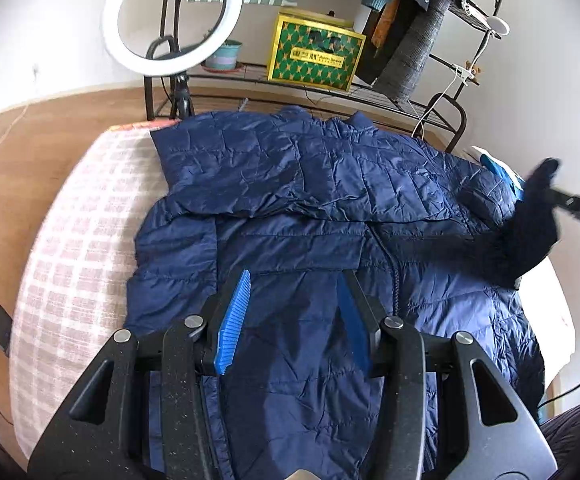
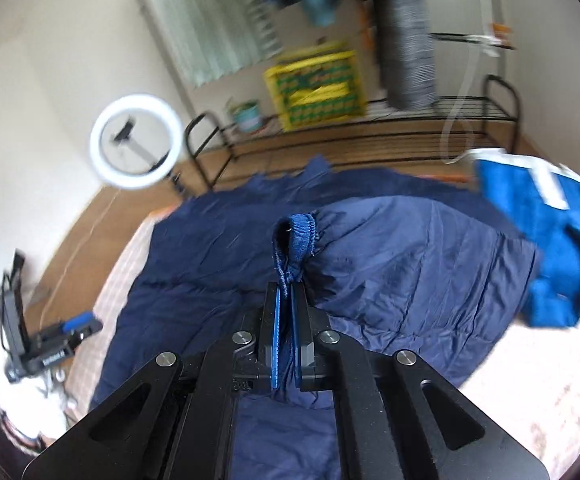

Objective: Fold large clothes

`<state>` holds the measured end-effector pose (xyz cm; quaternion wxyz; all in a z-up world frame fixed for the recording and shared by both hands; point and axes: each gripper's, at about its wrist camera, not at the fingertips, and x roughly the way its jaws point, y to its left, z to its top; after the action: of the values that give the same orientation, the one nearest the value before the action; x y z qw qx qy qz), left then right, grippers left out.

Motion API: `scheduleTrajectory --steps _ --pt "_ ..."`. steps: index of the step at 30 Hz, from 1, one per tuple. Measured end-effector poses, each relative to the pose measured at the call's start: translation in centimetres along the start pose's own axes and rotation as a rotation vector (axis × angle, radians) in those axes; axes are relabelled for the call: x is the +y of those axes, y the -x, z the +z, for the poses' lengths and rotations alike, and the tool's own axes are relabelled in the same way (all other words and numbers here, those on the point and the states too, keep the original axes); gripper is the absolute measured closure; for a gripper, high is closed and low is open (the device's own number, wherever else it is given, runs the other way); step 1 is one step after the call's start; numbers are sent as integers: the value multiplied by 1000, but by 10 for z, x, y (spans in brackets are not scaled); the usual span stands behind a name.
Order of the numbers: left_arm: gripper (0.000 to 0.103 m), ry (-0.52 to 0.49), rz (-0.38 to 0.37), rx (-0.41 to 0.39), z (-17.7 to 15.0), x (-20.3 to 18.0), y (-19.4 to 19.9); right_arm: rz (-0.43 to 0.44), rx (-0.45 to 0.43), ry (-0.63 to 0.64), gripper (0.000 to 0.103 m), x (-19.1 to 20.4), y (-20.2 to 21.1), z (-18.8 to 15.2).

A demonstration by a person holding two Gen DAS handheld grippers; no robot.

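A navy quilted puffer jacket (image 1: 290,184) lies front up on a pink checked bed (image 1: 73,240), with one sleeve folded across its chest. My left gripper (image 1: 296,280) is open and empty, hovering over the jacket's lower front beside the zip. My right gripper (image 2: 287,288) is shut on the ribbed cuff (image 2: 296,236) of the jacket's other sleeve (image 2: 410,248) and holds it lifted above the jacket body. In the left wrist view that raised cuff (image 1: 530,232) shows at the right edge. In the right wrist view the left gripper (image 2: 73,326) shows at the far left.
A bright blue garment (image 2: 550,240) lies on the bed's far right. A ring light (image 1: 171,16) stands beyond the bed. A black wire rack (image 1: 330,88) behind it holds a green and yellow box (image 1: 314,54) and hanging clothes. Wooden floor (image 1: 9,160) lies left.
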<state>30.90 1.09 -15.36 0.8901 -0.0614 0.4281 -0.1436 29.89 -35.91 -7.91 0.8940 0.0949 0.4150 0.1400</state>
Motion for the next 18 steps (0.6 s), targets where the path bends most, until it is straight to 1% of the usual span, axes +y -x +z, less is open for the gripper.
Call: scheduleTrajectory --steps 2,3,6,8,9,12,13,14,15,17,18 --pt "57 14 -27 12 0 0 -8 27 45 -3 99 6 -22 -11" --pt "57 21 -38 19 1 0 -11 41 77 -8 99 10 -41 -17" --pt "57 42 -81 45 3 -2 -23 57 137 -3 99 19 -75 -31" --pt "57 43 -96 59 4 -5 -32 73 174 -1 99 23 -94 -41" --pt "56 43 -102 65 5 -7 -36 86 192 0 95 24 -101 -47" --pt "56 54 -136 98 7 -12 -52 120 227 10 95 26 -114 -55" --pt "56 59 -158 115 8 -16 -58 121 239 14 92 26 -114 -55" --pt "56 62 -175 126 9 -19 -63 128 247 13 82 24 -112 -55" --pt "56 65 -191 138 9 -24 -68 137 239 10 75 23 -107 -55" --pt "44 71 -229 168 9 -36 -80 129 208 -5 73 17 -89 -53" --pt "36 73 -253 180 9 -42 -84 123 188 -18 73 12 -74 -53"
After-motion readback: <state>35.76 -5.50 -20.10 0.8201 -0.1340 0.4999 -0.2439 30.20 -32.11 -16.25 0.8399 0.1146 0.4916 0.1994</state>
